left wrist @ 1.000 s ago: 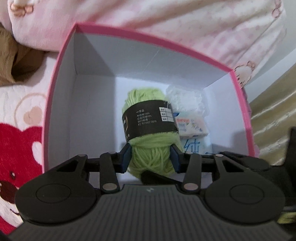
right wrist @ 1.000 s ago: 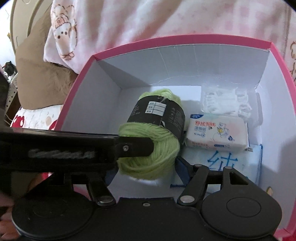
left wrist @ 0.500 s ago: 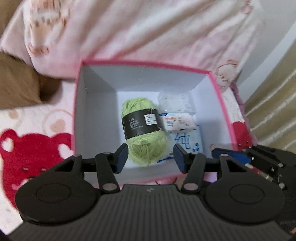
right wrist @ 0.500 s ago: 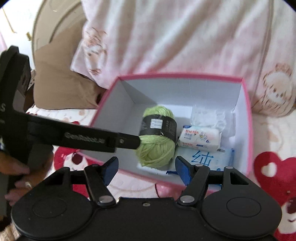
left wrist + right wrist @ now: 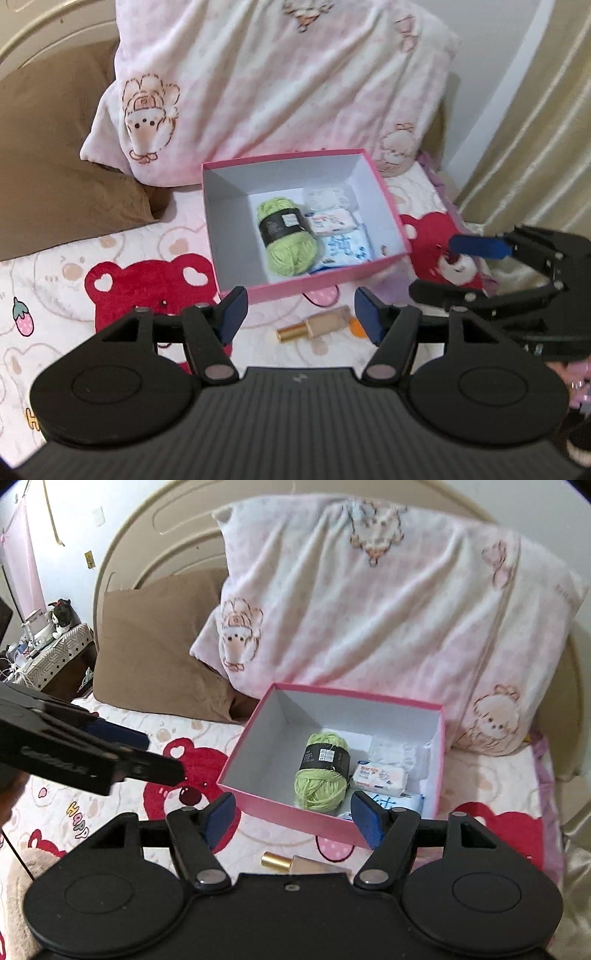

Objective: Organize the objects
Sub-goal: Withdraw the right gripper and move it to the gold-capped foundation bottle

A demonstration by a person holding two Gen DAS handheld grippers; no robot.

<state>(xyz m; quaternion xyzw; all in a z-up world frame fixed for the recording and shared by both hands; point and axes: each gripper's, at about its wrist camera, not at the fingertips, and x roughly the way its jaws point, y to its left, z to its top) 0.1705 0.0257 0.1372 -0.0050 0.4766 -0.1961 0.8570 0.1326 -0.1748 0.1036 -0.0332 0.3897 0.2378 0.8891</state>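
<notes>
Green yarn [image 5: 290,236], a skein with a black paper band, lies inside the pink box [image 5: 332,278] on the bed, toward the middle of the box's white floor. Just to its right sit a small tissue pack [image 5: 332,222], a clear bag of white items [image 5: 328,197] behind it, and a flat blue-printed packet [image 5: 347,249] in front, all touching or overlapping one another. The box's left half shows bare floor.

Left claw [image 5: 301,317] hangs released above the bedsheet [image 5: 55,273], its blue pads wide apart and holding nothing, short of the box's near wall. Between and below its pads, on the sheet, lies a small bottle with a gold cap [image 5: 314,326], outside the box and just in front of it. Right claw [image 5: 293,821] is likewise spread and empty, also on the near side of the box; the same gold-capped bottle [image 5: 295,864] shows partly hidden behind its body.

Each claw appears in the other's view: the right one at the right edge from the left wrist, the left one at the left edge from the right wrist.

Behind the box a pink bear-print pillow [image 5: 369,602] leans against the headboard [image 5: 155,528], with a brown pillow [image 5: 155,646] to its left.
</notes>
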